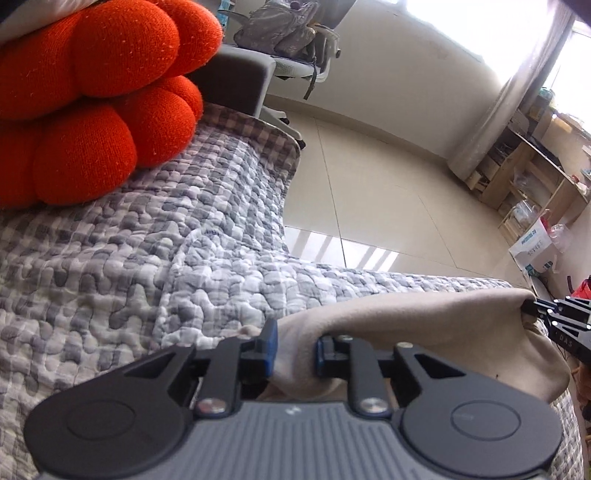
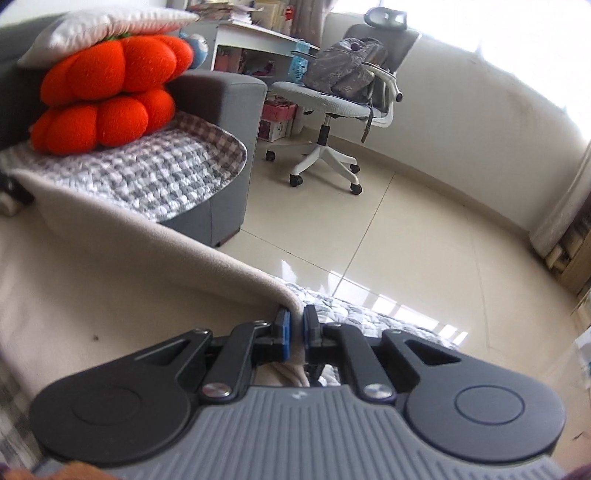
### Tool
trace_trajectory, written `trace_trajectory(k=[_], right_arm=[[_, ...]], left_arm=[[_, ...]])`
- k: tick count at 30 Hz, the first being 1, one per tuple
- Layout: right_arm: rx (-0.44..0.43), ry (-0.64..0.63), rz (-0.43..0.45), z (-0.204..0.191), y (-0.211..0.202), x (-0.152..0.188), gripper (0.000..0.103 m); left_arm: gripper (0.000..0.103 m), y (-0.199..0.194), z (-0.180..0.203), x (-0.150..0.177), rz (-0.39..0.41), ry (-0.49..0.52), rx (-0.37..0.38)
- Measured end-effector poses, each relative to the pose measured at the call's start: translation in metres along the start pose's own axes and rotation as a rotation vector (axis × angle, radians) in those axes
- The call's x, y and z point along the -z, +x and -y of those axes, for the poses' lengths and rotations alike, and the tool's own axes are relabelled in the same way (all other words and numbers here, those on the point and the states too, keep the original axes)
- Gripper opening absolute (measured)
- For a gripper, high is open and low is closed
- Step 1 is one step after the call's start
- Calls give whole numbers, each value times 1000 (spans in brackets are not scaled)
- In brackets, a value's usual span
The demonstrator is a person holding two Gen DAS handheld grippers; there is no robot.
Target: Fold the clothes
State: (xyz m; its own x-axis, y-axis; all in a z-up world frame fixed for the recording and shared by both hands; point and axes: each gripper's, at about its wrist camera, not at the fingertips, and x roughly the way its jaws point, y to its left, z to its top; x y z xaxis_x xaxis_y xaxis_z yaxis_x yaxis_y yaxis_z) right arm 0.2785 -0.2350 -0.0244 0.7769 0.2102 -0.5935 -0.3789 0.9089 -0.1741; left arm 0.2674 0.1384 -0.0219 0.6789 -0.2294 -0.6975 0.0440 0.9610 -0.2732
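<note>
the left gripper (image 1: pixel 294 349) has its blue-padded fingers (image 1: pixel 270 347) set a little apart with a bunched fold of the soft beige fleece garment (image 1: pixel 424 317) filling the gap between them, and it looks like the pads still press on the cloth, though loosely. the right gripper (image 2: pixel 296 328) has its fingers nearly together, pinching a thin edge of the same garment (image 2: pixel 147 266). so the cloth is hanging stretched between the two hands, low over the grey and white quilted checked sofa cover (image 1: pixel 129 258), not lying flat yet. my read: this is the carry-over part of a fold, one edge being brought across, and the next move needs both hands lowering together so the edge lands straight, then letting go without dragging the cloth. the left view is the only one showing both tools at once, with the right gripper (image 1: pixel 565 321) biting the far corner at the picture's edge, plus wooden shelves (image 1: pixel 528 177) by the window. the right view gives the wide sheet of fabric sloping away to the left, the two stacked orange pumpkin-shaped plush cushions (image 2: pixel 107 96) whole under a white pillow (image 2: pixel 107 26), and a grey office chair (image 2: pixel 347 96) with a backpack (image 2: pixel 343 62) on it.
</note>
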Motion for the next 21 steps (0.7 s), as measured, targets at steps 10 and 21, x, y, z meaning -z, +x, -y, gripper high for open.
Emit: trace_trajectory(k=[10, 21], right_arm=[[-60, 220, 40, 20, 0, 2, 18], [-36, 337, 61, 34, -1, 7, 36]], left_arm=[[55, -4, -32, 1, 25, -219, 87], [76, -7, -38, -4, 59, -341, 76]])
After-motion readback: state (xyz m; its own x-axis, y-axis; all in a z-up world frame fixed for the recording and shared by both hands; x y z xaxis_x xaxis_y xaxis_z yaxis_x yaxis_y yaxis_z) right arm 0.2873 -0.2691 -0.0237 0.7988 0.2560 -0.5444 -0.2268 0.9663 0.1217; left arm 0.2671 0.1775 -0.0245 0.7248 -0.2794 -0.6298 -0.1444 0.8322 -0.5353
